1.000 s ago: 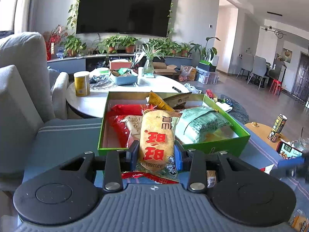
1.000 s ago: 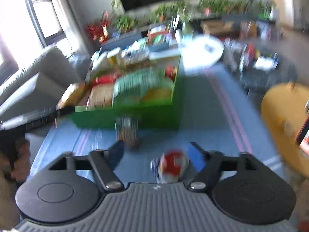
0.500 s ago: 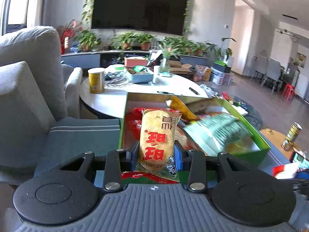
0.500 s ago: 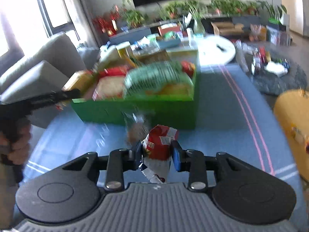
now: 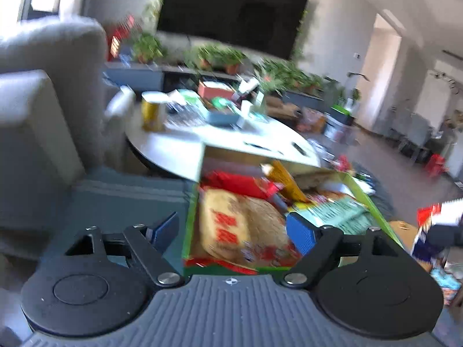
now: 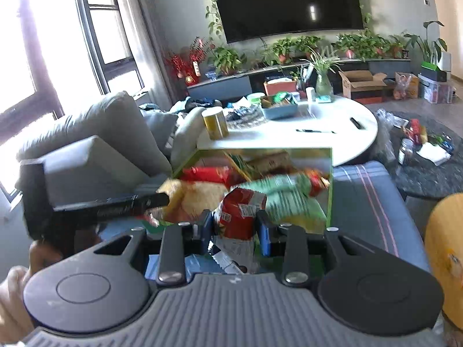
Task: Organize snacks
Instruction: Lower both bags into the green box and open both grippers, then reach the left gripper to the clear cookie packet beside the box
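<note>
Left claw (image 5: 231,232) low in the frame, opening wide over the green box (image 5: 373,202), the yellow bag (image 5: 240,228) lying loose inside (blurry). Right claw (image 6: 235,228) at bottom middle, pinching a red packet (image 6: 240,214) before the box.

Your green cardboard snack box (image 6: 330,185) sits mid-frame on a blue-grey striped cushioned surface (image 6: 361,199). Behind it, upper centre, a round white table (image 6: 341,121) carries a yellow canister (image 6: 215,123) and a light blue tray (image 6: 279,110).
</note>
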`<action>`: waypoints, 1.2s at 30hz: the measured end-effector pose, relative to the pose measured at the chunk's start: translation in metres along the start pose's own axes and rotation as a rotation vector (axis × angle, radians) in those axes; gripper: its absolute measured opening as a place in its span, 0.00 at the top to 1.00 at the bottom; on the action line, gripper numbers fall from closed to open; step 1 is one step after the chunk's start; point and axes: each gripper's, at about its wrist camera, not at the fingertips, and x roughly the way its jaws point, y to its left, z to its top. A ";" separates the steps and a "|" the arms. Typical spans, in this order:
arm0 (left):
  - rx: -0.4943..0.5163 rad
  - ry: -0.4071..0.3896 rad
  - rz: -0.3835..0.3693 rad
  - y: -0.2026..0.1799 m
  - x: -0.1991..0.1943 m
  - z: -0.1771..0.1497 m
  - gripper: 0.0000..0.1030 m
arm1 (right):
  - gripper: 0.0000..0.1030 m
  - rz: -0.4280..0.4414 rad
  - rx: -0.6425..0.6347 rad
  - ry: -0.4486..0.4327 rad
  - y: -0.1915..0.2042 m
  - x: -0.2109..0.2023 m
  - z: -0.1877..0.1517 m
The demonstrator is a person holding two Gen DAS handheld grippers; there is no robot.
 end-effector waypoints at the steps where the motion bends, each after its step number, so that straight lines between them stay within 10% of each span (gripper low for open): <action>1: 0.009 -0.011 0.007 0.000 -0.002 0.002 0.23 | 0.27 0.013 0.005 0.008 0.001 0.008 0.006; 12: 0.009 0.028 0.011 0.007 -0.012 -0.004 0.23 | 0.24 0.076 0.058 0.049 0.017 0.067 0.037; 14: 0.010 0.031 0.013 0.006 -0.016 -0.005 0.23 | 0.07 0.048 0.069 0.033 0.018 0.067 0.040; 19: 0.028 0.016 -0.027 0.001 -0.030 -0.009 0.23 | 0.00 0.020 0.086 -0.066 0.004 0.034 0.037; 36: 0.137 0.060 -0.169 -0.072 -0.045 -0.050 0.23 | 0.00 -0.095 0.104 0.062 -0.038 -0.023 -0.034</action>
